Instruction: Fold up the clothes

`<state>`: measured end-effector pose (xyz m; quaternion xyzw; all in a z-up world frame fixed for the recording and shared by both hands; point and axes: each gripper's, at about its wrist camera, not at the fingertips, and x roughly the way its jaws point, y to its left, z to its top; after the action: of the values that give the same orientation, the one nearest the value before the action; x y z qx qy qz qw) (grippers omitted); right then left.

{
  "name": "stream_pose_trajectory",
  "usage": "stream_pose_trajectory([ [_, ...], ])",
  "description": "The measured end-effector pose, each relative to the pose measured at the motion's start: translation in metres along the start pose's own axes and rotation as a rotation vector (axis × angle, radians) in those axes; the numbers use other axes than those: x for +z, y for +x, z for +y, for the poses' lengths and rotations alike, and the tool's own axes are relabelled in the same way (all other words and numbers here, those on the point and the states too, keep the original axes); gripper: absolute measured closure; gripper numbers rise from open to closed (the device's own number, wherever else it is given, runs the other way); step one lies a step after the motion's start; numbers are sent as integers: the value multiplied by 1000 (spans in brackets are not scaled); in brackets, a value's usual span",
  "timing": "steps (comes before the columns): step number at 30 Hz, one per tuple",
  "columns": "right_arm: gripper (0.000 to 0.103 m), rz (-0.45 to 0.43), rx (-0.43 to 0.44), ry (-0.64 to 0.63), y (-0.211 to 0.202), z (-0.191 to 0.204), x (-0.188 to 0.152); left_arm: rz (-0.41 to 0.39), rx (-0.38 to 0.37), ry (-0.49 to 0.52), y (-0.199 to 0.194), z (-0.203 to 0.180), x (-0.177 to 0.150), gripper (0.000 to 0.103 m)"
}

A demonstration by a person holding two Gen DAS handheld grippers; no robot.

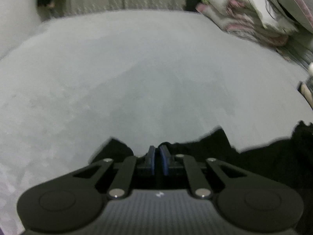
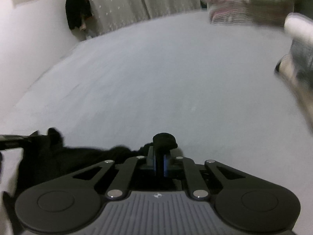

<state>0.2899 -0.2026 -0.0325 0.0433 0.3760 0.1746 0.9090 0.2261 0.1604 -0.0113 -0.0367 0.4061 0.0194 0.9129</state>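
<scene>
Cloth, black and limp, lies along the near edge of a grey bed (image 1: 148, 74), and we hold it at two points. Our left tongs (image 1: 157, 152) are closed, blue pads nearly touching, with the garment (image 1: 254, 156) bunched around them and trailing off to the right; whether fabric actually sits between the pads, we cannot tell from this view. Our right tongs (image 2: 160, 154) are clamped on the same garment (image 2: 78, 156), a small dark tuft poking up past the pads, the rest stretching away to the left. We judge that gripping two spots along one edge lets us lift and spread the piece flat before folding.

Only the left view shows a sharp pile of pink and white bedding (image 1: 254, 11) at the far right corner. Only the right view shows a dark item hanging (image 2: 77, 12) against the pale curtain (image 2: 121, 5), and the pinched tuft itself.
</scene>
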Motion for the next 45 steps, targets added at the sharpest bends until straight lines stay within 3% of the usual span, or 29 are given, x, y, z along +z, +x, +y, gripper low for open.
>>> stream_pose_trajectory([
  [9,95,-297,-161,-63,-1,3,25,-236,135,-108,9,7,34,96],
  [15,95,-353,-229,-96,39,11,45,-305,198,-122,45,-7,57,96],
  [24,95,-342,-277,-128,76,10,60,-352,264,-136,82,-22,78,96],
  [30,94,-177,-274,-150,103,11,61,-229,274,-108,107,-32,78,94],
  [33,88,-138,-289,-184,103,17,58,-218,271,-93,102,-37,72,85],
  [35,75,-122,-282,-173,96,19,57,-214,260,-91,94,-39,67,66],
  [37,63,-115,-262,-141,86,19,57,-213,254,-99,85,-41,61,57],
  [45,59,-83,-215,-83,42,27,34,-195,237,-149,37,-44,17,37],
])
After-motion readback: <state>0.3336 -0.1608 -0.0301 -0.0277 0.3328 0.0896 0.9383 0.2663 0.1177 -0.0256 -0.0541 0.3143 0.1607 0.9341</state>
